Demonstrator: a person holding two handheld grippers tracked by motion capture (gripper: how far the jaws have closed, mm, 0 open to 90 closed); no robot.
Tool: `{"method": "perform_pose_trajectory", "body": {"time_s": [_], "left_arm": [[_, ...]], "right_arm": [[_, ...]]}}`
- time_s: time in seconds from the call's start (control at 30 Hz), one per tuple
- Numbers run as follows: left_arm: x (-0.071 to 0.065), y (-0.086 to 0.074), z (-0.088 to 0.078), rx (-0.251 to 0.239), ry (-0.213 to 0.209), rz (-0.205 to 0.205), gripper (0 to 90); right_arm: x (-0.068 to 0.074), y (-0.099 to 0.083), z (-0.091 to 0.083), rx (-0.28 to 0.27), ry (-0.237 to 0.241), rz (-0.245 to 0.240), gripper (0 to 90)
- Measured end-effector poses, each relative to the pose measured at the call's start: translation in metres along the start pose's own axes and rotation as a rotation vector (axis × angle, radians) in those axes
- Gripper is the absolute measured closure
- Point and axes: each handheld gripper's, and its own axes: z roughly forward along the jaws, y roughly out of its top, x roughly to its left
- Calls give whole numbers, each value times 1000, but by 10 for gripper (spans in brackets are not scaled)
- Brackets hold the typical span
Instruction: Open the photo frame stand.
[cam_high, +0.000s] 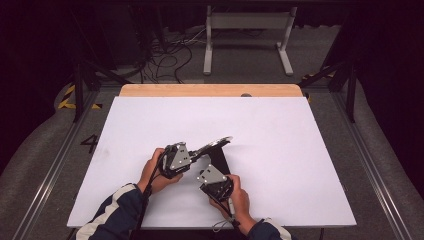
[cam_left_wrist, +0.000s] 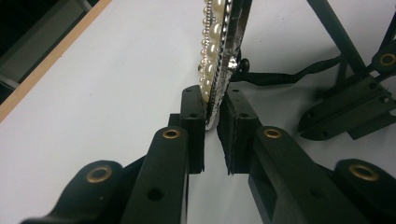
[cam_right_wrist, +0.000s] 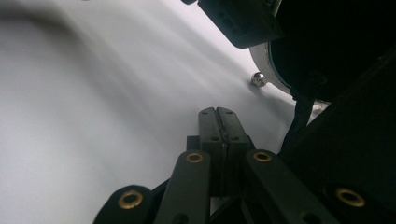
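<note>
Pearl-edged frame (cam_left_wrist: 215, 51) between left claw (cam_left_wrist: 215, 133) jaws

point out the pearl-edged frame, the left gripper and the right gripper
pearl-edged frame (cam_left_wrist: 215, 32), left gripper view, on its pearl rim
left gripper (cam_left_wrist: 215, 122), left gripper view, midway between its fingertips
right gripper (cam_right_wrist: 217, 116), right gripper view, between its closed fingertips

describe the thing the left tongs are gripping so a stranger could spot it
On the white table, look just ahead of the person's two hands. A flat round frame is held tilted off the surface by the left tongs; its pearl-and-silver beaded rim sets it apart.
</note>
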Motion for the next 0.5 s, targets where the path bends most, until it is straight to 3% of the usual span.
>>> {"method": "perform_pose_trajectory", "body": {"time_s": [0.27, 0.5], "left_arm": [[-2, -1, -4, 4, -10, 1, 806], [-2, -2, -4, -6, -33, -23, 799]], "right_arm": [[-2, -2, -3, 0, 35, 22, 900], [-7, -5, -5, 3, 48, 25, 900]]}}
